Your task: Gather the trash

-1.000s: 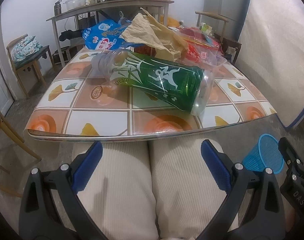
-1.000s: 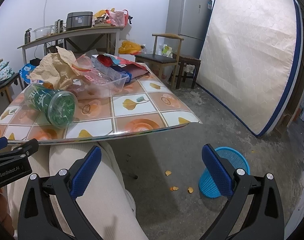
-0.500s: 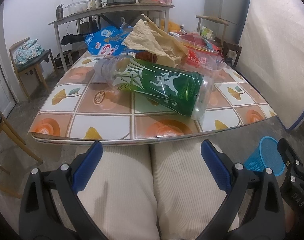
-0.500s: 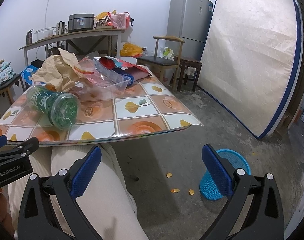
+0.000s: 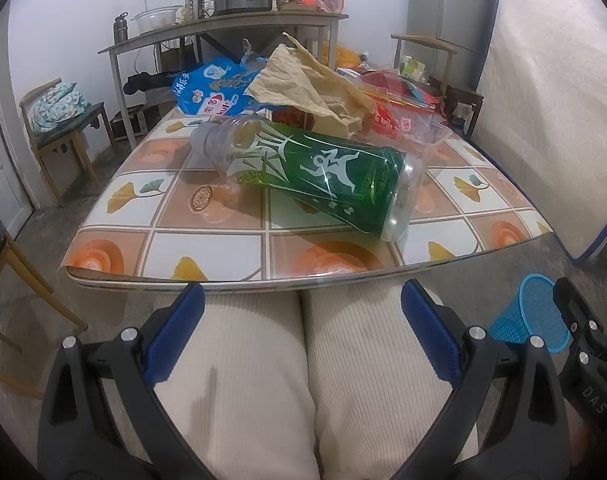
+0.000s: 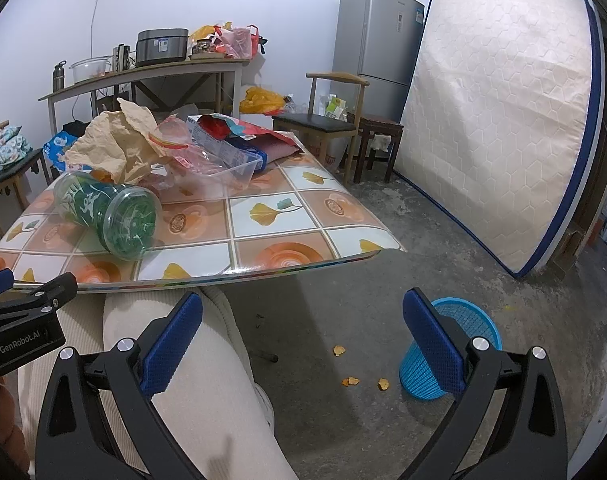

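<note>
Both tools, left (image 5: 301,336) and right (image 6: 301,340), hang spread wide and empty above the person's cream-trousered knees (image 5: 303,380). A green-labelled plastic bottle (image 5: 311,174) lies on its side on the tiled worktop (image 5: 207,240), before crumpled brown paper (image 5: 311,88) and wrappers. Only the right view shows the whole blue mesh bin (image 6: 449,350) on the floor with scraps (image 6: 351,380) beside it.

The left gripper (image 5: 301,334) hangs over a person's knees (image 5: 303,360) in cream trousers, its blue-padded fingers (image 5: 175,338) spread wide with nothing between them. Ahead, a clear bottle with a green label (image 5: 315,178) lies on its side on the tiled tabletop (image 5: 207,248). Behind it sit crumpled brown paper (image 5: 311,88) and a blue packet (image 5: 211,92). A blue mesh basket (image 5: 539,316) stands on the floor at right.
</note>
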